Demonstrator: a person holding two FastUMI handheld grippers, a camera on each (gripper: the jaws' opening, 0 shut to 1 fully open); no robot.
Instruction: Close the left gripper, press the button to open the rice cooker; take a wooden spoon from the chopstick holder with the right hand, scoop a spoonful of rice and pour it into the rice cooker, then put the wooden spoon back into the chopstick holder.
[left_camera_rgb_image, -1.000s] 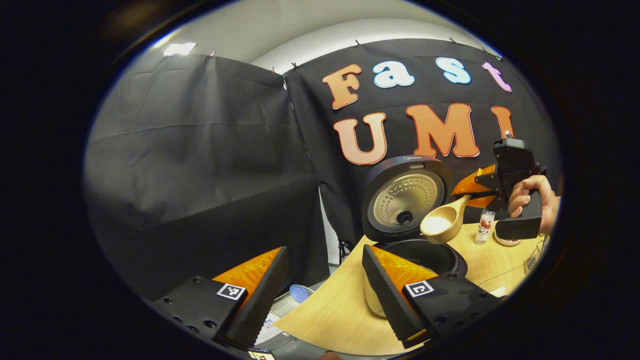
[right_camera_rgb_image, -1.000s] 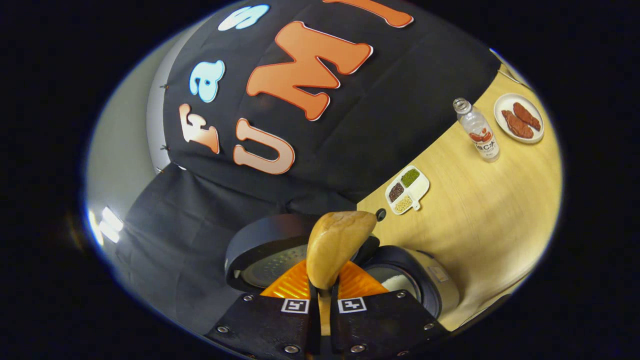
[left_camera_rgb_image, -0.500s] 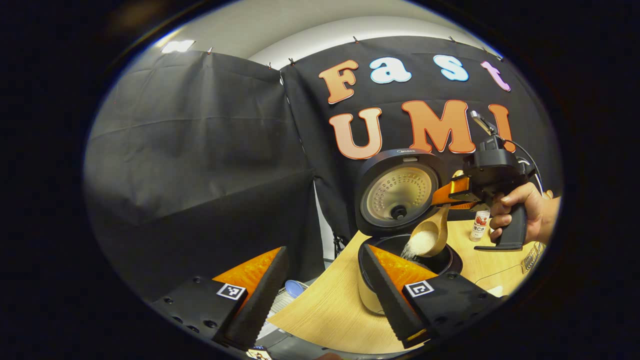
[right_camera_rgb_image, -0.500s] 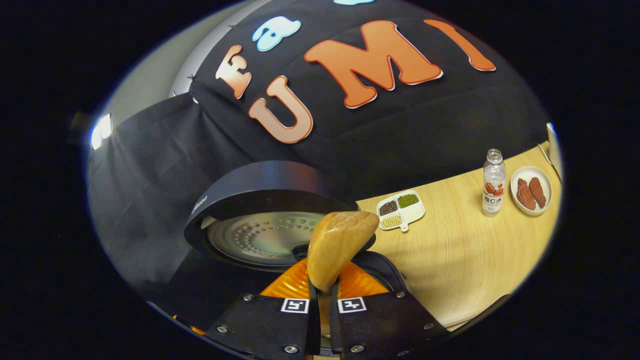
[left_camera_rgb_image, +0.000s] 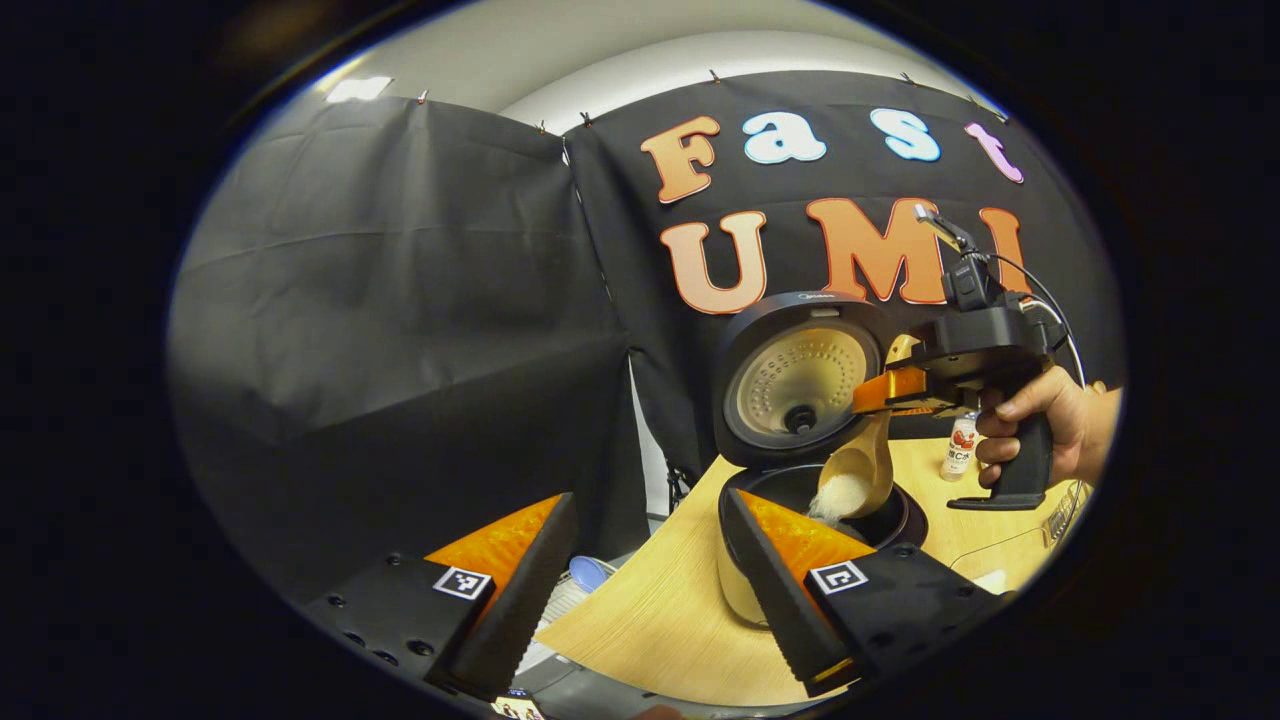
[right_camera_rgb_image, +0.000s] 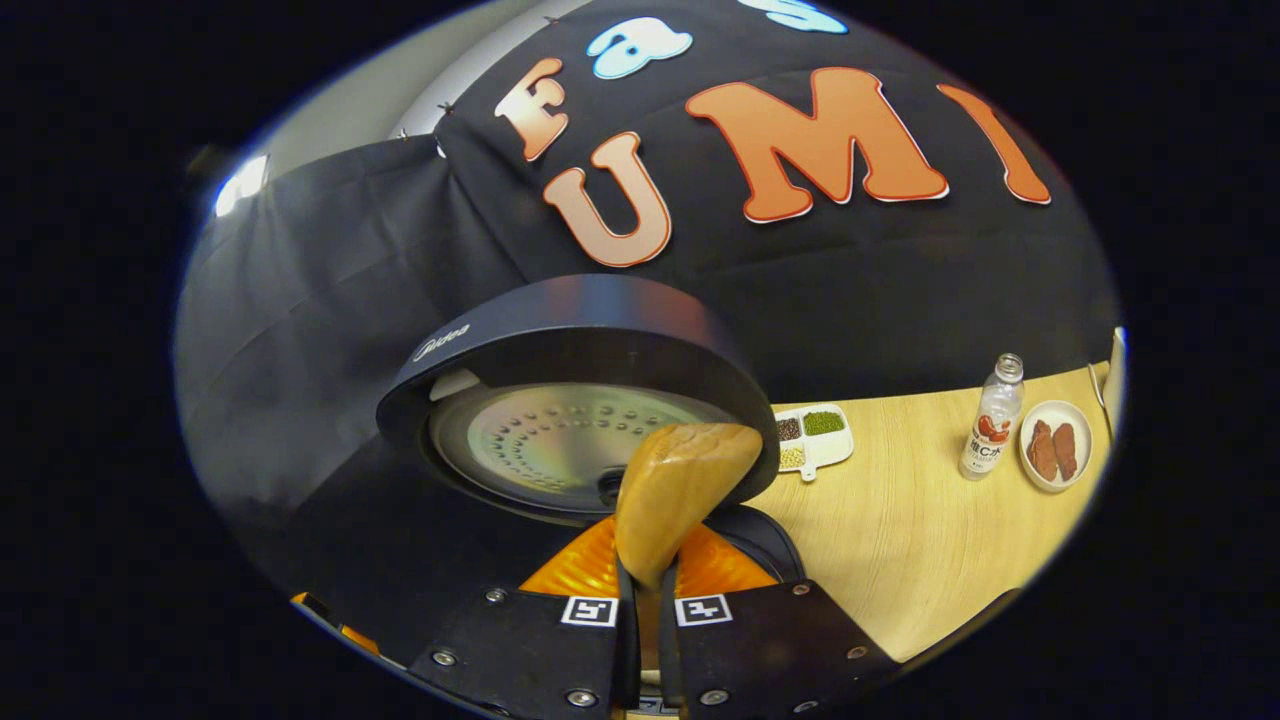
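The rice cooker (left_camera_rgb_image: 745, 590) stands on the wooden table (left_camera_rgb_image: 660, 620) with its lid (left_camera_rgb_image: 800, 375) swung up. The wooden spoon (left_camera_rgb_image: 858, 478) hangs tipped steeply over the dark inner pot (left_camera_rgb_image: 895, 520), and white rice slides off its lip into the pot. A hand holds my right gripper (left_camera_rgb_image: 885, 390) just above, shut on the spoon's handle. In the right gripper view the back of the spoon (right_camera_rgb_image: 685, 490) rises from my right gripper (right_camera_rgb_image: 645, 590), with the lid (right_camera_rgb_image: 570, 400) close behind it. My left gripper (left_camera_rgb_image: 650, 580) is open in front of the cooker, holding nothing.
On the table behind and right of the cooker are a sectioned dish of beans (right_camera_rgb_image: 815, 435), a small bottle (right_camera_rgb_image: 990, 420) and a plate of brown food (right_camera_rgb_image: 1055, 450). The table's left edge (left_camera_rgb_image: 600, 610) drops off beside the cooker, with black cloth behind.
My right gripper has come down over the pot and tipped the spoon from level to steeply down, so the rice pours out. The left gripper has barely moved.
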